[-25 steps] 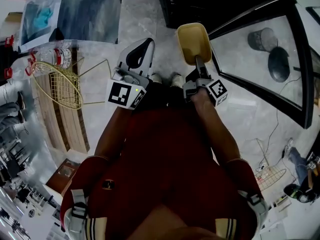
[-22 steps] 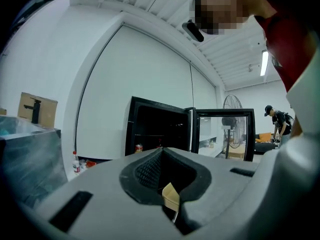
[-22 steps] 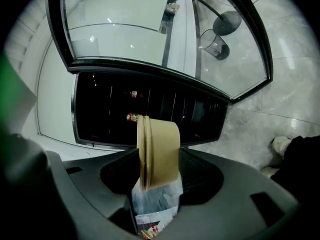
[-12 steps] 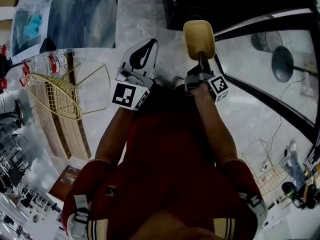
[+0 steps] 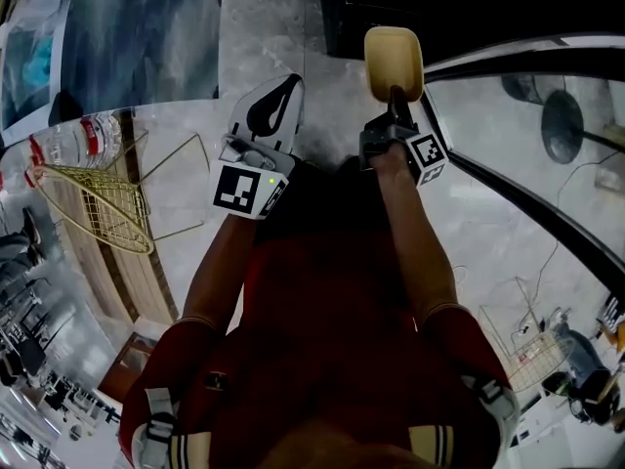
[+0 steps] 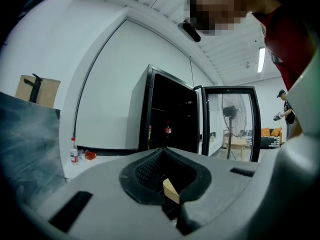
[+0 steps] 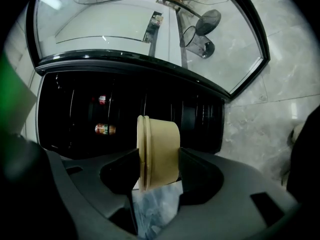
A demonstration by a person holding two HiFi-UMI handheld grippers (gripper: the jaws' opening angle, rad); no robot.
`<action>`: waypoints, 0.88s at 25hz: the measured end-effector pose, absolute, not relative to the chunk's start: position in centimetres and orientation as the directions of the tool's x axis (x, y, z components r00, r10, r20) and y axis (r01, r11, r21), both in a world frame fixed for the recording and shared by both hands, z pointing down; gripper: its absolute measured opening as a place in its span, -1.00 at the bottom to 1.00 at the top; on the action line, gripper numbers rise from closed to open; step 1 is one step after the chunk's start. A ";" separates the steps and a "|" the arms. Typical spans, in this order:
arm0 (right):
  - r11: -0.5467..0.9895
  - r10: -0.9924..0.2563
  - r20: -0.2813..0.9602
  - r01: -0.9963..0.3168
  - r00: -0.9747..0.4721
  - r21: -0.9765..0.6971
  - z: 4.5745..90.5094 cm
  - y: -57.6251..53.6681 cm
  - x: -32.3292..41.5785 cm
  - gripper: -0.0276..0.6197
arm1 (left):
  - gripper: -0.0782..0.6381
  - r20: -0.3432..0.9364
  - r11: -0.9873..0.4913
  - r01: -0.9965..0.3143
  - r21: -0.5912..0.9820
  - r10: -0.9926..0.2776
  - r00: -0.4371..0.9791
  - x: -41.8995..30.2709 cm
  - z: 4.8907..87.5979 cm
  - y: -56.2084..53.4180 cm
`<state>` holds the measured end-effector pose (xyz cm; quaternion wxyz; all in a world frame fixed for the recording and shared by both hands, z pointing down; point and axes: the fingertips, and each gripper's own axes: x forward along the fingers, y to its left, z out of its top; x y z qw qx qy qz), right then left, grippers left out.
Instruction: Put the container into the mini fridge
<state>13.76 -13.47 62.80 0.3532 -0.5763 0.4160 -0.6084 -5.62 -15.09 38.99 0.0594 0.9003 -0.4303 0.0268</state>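
The right gripper pinches a tan container between its two jaws. The container lies on its side. Its lipped rim is against the left jaw and its narrower base against the right, so its rim-to-base axis runs straight across from jaw to jaw. In the head view the container shows as a rounded tan shape just ahead of the right gripper. It is held in the air in front of the dark opening of the mini fridge, still outside it. The glass door stands swung open.

Below the container, between the jaws, sits something pale and crinkled that I cannot make out. The fridge interior is nearly black; only a bottle and one red-topped item above it show.

The left gripper has its jaws pressed together at the tips and grips nothing. A small tan piece sits in the hollow behind the tips; I cannot tell what it is. In the head view the left gripper is held beside the right one, near but apart. A gold wire basket is on the floor at the left.
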 end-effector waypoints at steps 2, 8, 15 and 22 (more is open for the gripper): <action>-0.399 -0.913 0.401 -0.043 -0.075 -0.916 64.2 -14.4 13.9 -0.27 | -0.76 0.098 -0.622 -0.778 0.085 -0.772 0.628 -5.7 40.6 -15.6; -0.384 -0.920 0.385 -0.037 -0.066 -0.923 67.8 -17.2 13.8 -0.27 | -0.76 0.085 -0.624 -0.778 0.077 -0.773 0.628 -5.6 44.8 -17.2; -0.372 -0.926 0.374 -0.033 -0.055 -0.927 72.3 -20.5 13.8 -0.27 | -0.76 0.063 -0.638 -0.770 0.028 -0.767 0.638 -5.5 49.5 -19.6; -0.357 -0.932 0.359 -0.036 -0.043 -0.933 76.2 -24.3 13.3 -0.27 | -0.76 0.037 -0.647 -0.762 0.030 -0.761 0.648 -5.1 54.7 -20.9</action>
